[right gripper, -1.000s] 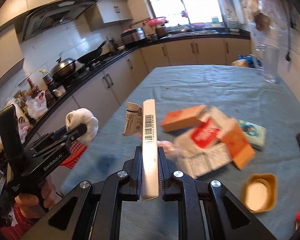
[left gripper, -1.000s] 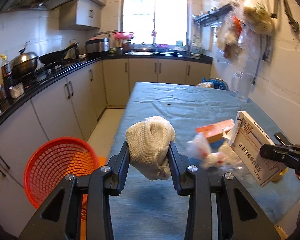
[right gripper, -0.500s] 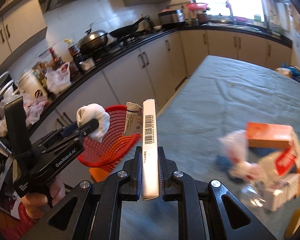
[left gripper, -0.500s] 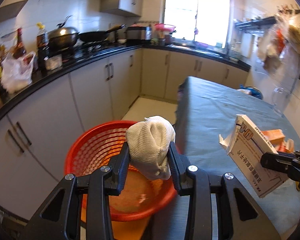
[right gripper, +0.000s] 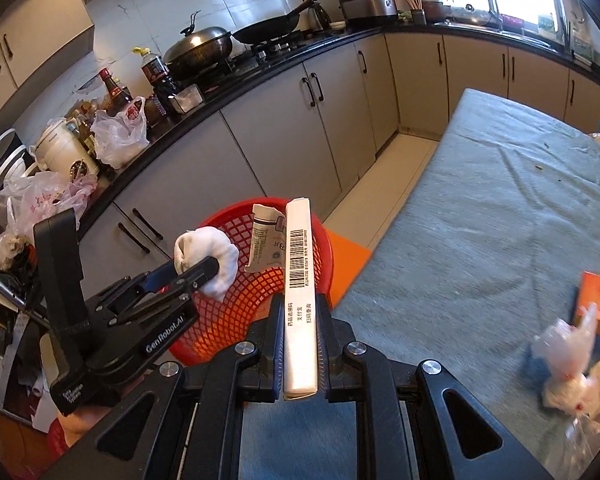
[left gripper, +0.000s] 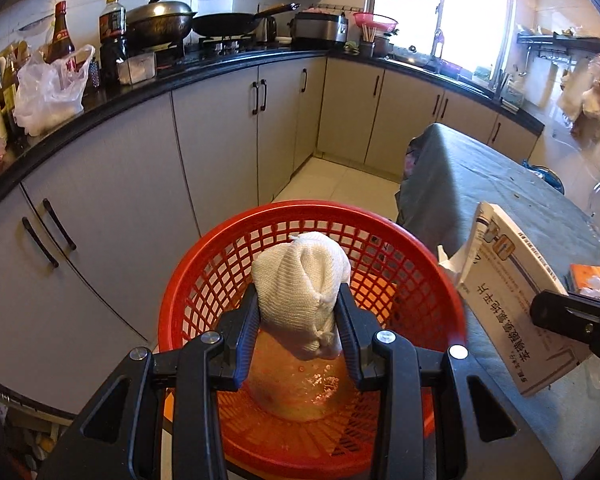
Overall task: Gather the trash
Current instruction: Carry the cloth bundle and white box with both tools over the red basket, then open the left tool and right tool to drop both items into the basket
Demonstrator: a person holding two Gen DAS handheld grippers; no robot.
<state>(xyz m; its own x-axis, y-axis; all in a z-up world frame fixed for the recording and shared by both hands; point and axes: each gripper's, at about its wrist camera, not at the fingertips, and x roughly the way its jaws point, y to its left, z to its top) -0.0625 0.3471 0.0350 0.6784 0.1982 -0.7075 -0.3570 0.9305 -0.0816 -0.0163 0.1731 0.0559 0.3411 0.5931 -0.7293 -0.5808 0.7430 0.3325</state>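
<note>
My left gripper [left gripper: 298,320] is shut on a balled white knitted cloth [left gripper: 300,288] and holds it directly above the open red mesh basket [left gripper: 204,280]. The same gripper [right gripper: 198,270], cloth [right gripper: 208,252] and basket [right gripper: 252,300] show in the right wrist view. My right gripper [right gripper: 298,312] is shut on a flat white medicine box [right gripper: 298,280] with a barcode, held upright at the table's edge next to the basket. That box [left gripper: 512,296] shows at the right of the left wrist view.
The basket stands on an orange stool [right gripper: 348,260] beside the table with a grey-blue cloth [right gripper: 480,208]. An orange box [right gripper: 598,300] and crumpled clear plastic bag [right gripper: 568,364] lie on the table. Grey cabinets [left gripper: 220,140] and a cluttered counter [right gripper: 120,136] line the left.
Both grippers have swung left from the table toward the basket. The cloth now hangs over the basket's middle, and the box has come up close to its rim.
</note>
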